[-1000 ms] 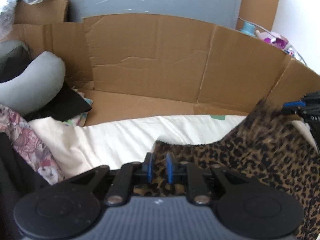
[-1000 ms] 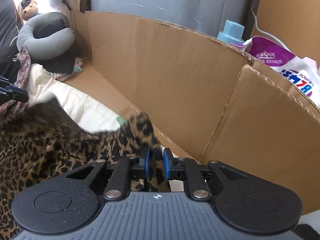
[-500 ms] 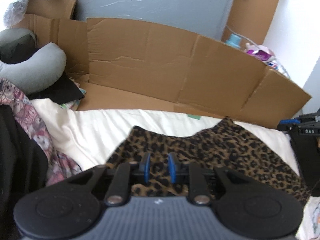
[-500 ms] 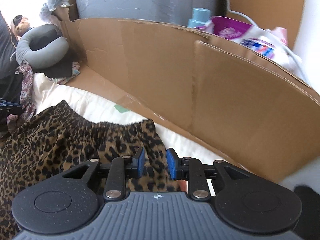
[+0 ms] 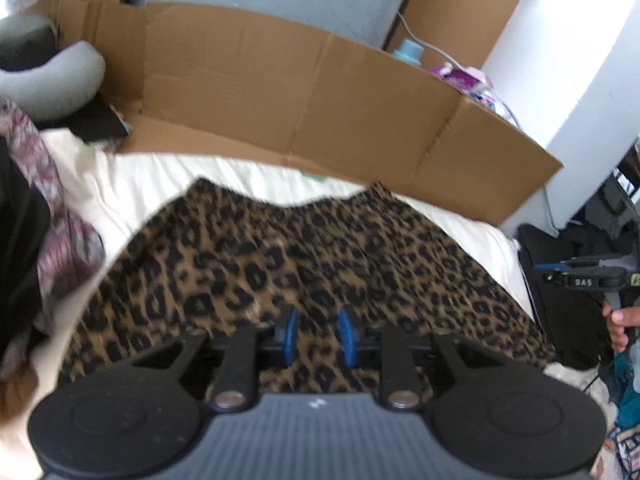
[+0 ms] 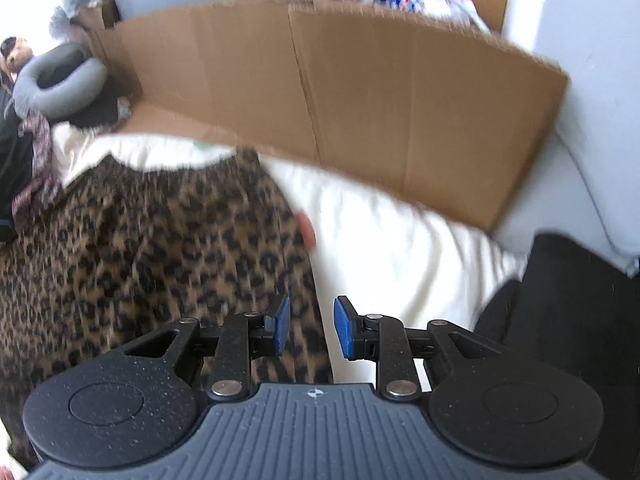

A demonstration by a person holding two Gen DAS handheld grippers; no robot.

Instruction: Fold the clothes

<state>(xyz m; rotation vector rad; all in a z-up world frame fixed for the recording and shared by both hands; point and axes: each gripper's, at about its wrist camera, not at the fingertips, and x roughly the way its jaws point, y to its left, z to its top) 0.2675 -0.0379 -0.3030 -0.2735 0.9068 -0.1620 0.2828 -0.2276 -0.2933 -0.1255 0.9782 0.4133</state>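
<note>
A leopard-print garment (image 5: pixel 304 248) lies spread flat on the white sheet (image 5: pixel 132 184), its gathered edge toward the cardboard. My left gripper (image 5: pixel 318 332) hovers over its near part. The jaws are opening, and only fabric lying below shows in the gap; nothing is pinched. In the right wrist view the garment (image 6: pixel 140 248) fills the left half. My right gripper (image 6: pixel 313 326) stands open over its right edge, where it meets the sheet (image 6: pixel 400 240). The right gripper (image 5: pixel 580 276) also shows at the far right of the left wrist view, held by a hand (image 5: pixel 618 320).
A flattened cardboard wall (image 5: pixel 320 92) stands along the far side of the bed. A grey neck pillow (image 5: pixel 52 76) and a floral garment (image 5: pixel 60 240) lie on the left. A black bag (image 6: pixel 580 280) sits off the bed's right end. Bottles (image 5: pixel 408 48) stand behind the cardboard.
Both grippers held the garment's gathered edge up a second ago. They have let it go and drawn back toward the near side, jaws wider. The garment now lies flat.
</note>
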